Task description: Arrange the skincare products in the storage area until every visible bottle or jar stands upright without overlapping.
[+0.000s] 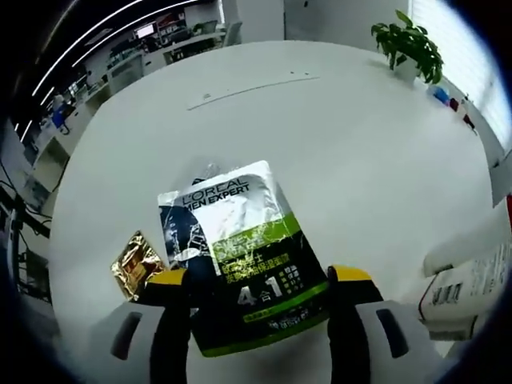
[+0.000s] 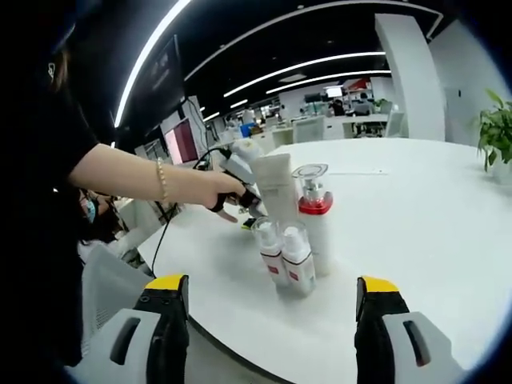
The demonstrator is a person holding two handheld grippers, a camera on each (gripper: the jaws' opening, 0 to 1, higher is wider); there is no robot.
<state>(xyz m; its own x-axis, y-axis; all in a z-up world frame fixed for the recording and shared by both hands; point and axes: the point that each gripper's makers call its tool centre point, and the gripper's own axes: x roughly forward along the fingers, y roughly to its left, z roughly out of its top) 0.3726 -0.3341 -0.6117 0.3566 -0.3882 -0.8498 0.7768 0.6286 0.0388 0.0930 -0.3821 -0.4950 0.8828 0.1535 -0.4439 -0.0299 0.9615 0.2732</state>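
Left gripper (image 1: pixel 260 308) holds its jaws narrow around the lower end of the L'Oréal sachet (image 1: pixel 240 256) above the white table (image 1: pixel 336 144). Right gripper (image 2: pixel 272 308) hangs wide and empty before the upright bottles (image 2: pixel 292 240). Advice: set the sachet down clear of the bottles, without overlap.

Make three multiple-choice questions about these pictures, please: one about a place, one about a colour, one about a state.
1. Where is the gold sachet?
A. beside the L'Oreal packet
B. beside the potted plant
C. on the packet

2. What colour is the pump bottle collar?
A. blue
B. red
C. green

3. How do the small bottles stand?
A. lying flat
B. stacked
C. upright

Answers:
1. A: in the left gripper view, the sachet lies by the packet's edge.
2. B: in the right gripper view, a red band sits under the pump.
3. C: their caps point up on the white table.
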